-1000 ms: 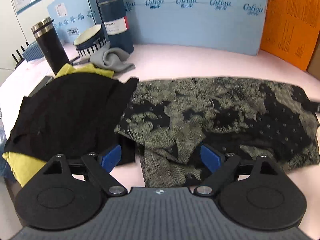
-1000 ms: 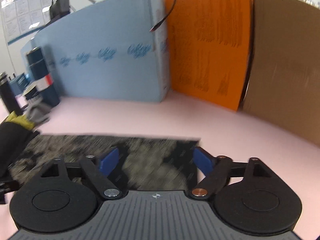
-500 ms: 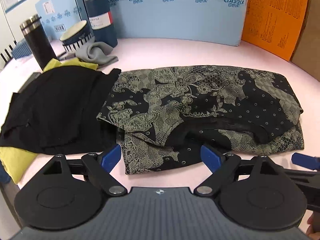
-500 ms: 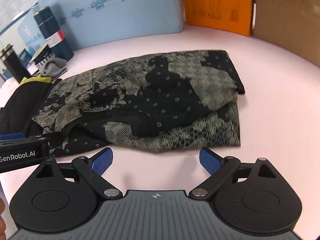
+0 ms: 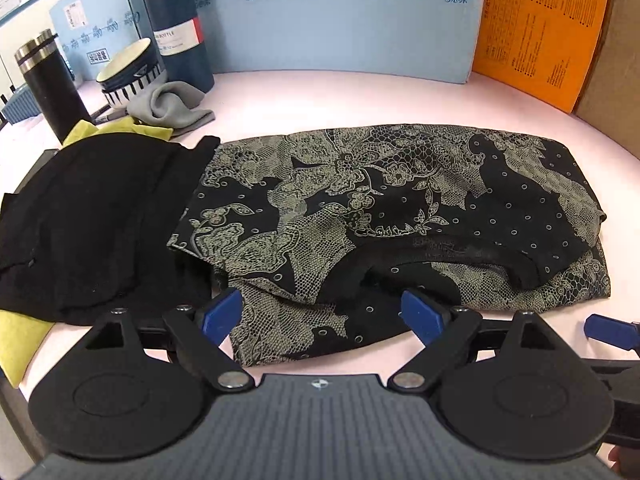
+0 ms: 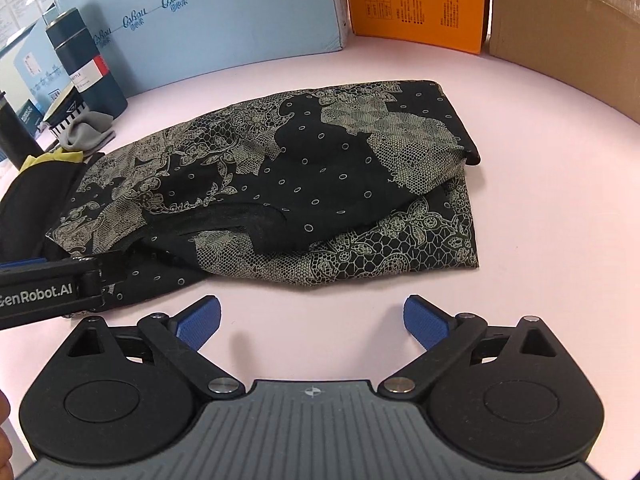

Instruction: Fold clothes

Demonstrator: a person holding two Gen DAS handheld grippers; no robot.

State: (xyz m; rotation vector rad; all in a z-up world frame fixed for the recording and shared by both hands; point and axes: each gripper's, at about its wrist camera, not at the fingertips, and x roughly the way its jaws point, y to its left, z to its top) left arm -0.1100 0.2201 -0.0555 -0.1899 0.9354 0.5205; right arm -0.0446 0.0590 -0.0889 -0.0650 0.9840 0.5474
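Your left gripper (image 5: 322,314) stands wide open over the near hem of the folded black garment with pale lace-pattern print (image 5: 400,216), pads not pressing it. Your right gripper (image 6: 312,322), whose jaws have just been opening, stands wide over the bare matte pink tabletop (image 6: 540,200), nothing between them. A soft plain black cloth (image 5: 92,220) lies crumpled alongside the garment.

The left gripper (image 5: 322,316) is angled downward, blue-padded jaws spread wide. Near its right side, the right gripper (image 6: 312,322) has just been opening, nothing between its pads.
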